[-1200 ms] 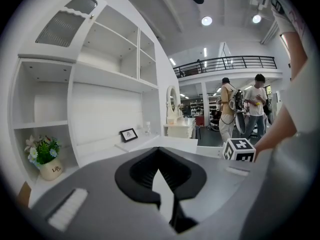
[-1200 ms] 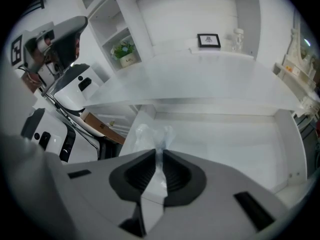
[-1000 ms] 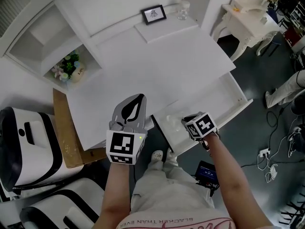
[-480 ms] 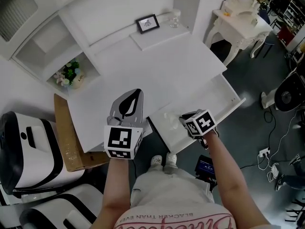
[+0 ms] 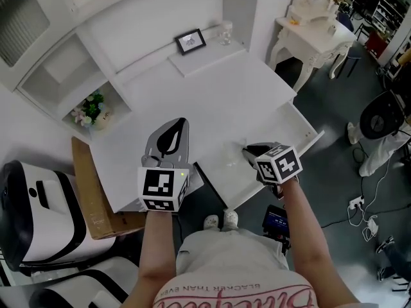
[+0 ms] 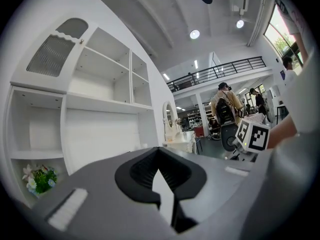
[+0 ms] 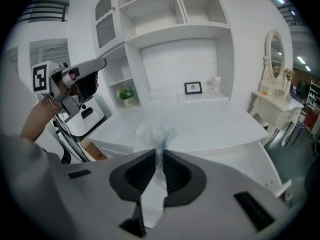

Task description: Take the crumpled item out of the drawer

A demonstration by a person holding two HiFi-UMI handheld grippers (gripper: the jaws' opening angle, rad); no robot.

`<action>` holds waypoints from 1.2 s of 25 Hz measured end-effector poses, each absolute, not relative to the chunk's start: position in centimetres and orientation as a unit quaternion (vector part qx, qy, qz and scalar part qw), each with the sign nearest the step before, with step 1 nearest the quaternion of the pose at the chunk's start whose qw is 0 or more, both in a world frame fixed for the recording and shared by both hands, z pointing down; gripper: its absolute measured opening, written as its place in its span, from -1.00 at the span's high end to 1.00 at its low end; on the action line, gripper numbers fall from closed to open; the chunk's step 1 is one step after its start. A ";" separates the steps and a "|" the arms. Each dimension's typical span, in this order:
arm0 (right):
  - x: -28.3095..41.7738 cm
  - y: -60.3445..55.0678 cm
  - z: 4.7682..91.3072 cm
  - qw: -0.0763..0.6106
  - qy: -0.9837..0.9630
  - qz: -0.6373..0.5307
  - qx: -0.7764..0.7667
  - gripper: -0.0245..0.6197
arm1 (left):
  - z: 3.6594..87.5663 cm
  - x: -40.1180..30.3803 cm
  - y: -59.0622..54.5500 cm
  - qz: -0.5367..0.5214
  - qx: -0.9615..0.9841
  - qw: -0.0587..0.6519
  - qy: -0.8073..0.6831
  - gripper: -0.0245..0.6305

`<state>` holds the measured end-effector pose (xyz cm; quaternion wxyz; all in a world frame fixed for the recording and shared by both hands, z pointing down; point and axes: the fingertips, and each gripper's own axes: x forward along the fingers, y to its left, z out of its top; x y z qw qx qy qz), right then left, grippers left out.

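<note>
The crumpled item [image 5: 234, 153] is a wad of clear plastic film. My right gripper [image 5: 247, 151] is shut on it and holds it over the left part of the open white drawer [image 5: 286, 132], by the desk's front edge. In the right gripper view the film [image 7: 154, 133] bunches up past the jaws of the right gripper [image 7: 159, 156], pinched between the pads. My left gripper [image 5: 181, 122] hovers over the white desk top [image 5: 212, 95], left of the drawer, shut with nothing in it. Its closed jaws fill the left gripper view [image 6: 160, 163].
A framed picture [image 5: 191, 41] and a glass [image 5: 225, 32] stand at the back of the desk. A flower pot [image 5: 94, 106] sits in a shelf niche on the left. A cardboard box [image 5: 90, 191] and a black-and-white unit [image 5: 29, 204] stand left of the desk, a dressing table [image 5: 308, 27] right.
The right gripper has lifted slightly and shifted toward the desk edge with the plastic wad in it. The left gripper has stayed over the desk.
</note>
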<state>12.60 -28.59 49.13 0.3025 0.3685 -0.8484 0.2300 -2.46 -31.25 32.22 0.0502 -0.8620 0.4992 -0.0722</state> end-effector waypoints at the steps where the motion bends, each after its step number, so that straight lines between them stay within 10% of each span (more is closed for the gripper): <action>1: 12.7 -28.8 48.3 0.294 -0.850 0.225 0.375 0.78 | 32.1 -2.4 -31.3 -0.071 -0.863 0.052 0.498 0.90; 30: 17.1 -28.6 25.3 0.106 -0.831 -0.053 0.544 0.78 | 26.6 0.0 -32.4 -0.023 -0.871 0.108 0.479 0.90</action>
